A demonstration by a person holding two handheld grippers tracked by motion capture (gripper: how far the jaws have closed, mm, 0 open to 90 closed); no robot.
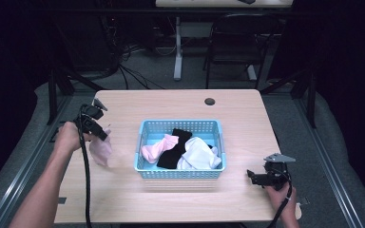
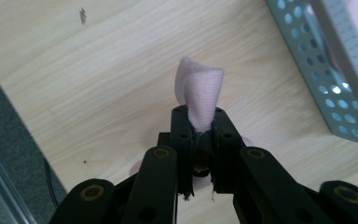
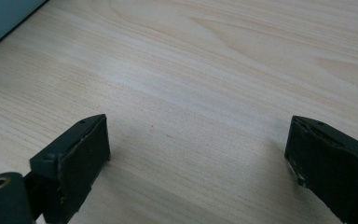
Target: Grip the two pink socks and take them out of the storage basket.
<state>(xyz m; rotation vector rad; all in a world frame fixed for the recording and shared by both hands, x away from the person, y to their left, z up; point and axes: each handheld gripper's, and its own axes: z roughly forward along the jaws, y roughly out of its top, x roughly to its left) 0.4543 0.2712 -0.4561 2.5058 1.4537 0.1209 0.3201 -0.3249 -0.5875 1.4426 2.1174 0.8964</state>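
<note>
My left gripper (image 1: 105, 137) is shut on a pale pink sock (image 1: 100, 151), which hangs from it over the table left of the basket. In the left gripper view the pink sock (image 2: 200, 95) sticks up out of the closed jaws of the left gripper (image 2: 199, 125). A light blue perforated basket (image 1: 145, 130) stands mid-table with a pink, a black and a white garment inside. My right gripper (image 1: 251, 176) rests low at the table's front right, jaws wide apart. The right gripper (image 3: 198, 149) has bare wood between its fingers.
The basket's wall (image 2: 326, 79) stands close to the right of the held sock. A dark round grommet (image 1: 210, 101) sits near the table's far edge. A chair (image 1: 235, 42) and a table leg stand beyond the table.
</note>
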